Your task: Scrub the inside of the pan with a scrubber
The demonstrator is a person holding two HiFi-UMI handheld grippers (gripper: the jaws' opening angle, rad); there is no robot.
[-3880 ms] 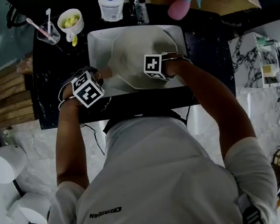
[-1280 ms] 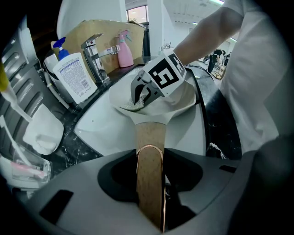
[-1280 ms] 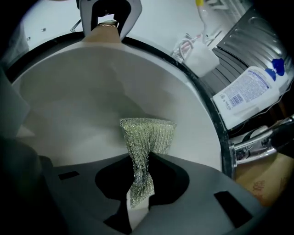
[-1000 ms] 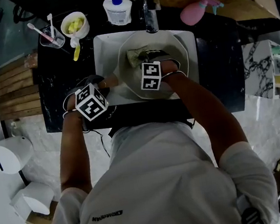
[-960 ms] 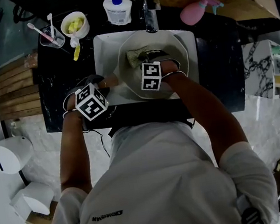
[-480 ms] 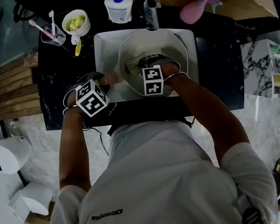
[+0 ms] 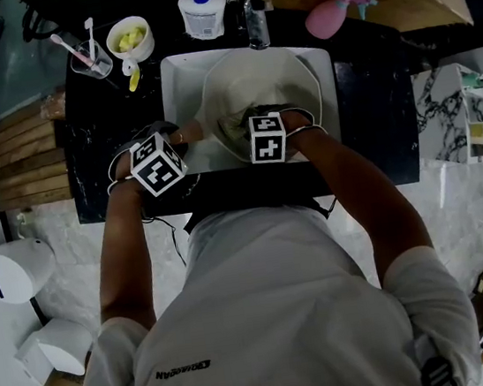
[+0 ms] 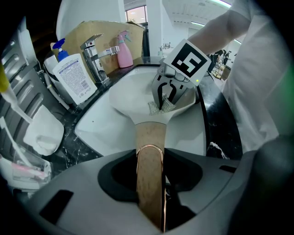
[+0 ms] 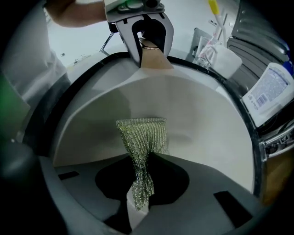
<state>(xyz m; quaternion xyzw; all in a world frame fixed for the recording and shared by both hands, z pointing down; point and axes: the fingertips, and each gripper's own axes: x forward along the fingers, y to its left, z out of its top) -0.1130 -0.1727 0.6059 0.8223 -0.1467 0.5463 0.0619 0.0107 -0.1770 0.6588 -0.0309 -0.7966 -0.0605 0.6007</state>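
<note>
A white pan [image 7: 266,82] lies in the white sink [image 7: 173,72], with its wooden handle [image 8: 149,151] pointing left. My left gripper [image 8: 150,181] is shut on that handle, and it also shows in the right gripper view [image 9: 148,46]. My right gripper [image 9: 138,195] is shut on a green mesh scrubber [image 9: 142,137], whose free end spreads against the pan's inner wall [image 9: 197,119]. In the left gripper view the right gripper [image 8: 167,98] reaches into the pan bowl [image 8: 138,92] with the scrubber [image 8: 161,108] at its tips.
A soap bottle [image 7: 200,11], the faucet [image 8: 94,50] and a pink spray bottle [image 7: 324,15] stand behind the sink. At the back left of the black counter [image 7: 375,124] are a bowl [image 7: 128,36] and a cup with toothbrushes [image 7: 84,54].
My right gripper has drawn the scrubber from the middle of the pan toward its near wall. The left gripper has kept its hold on the handle.
</note>
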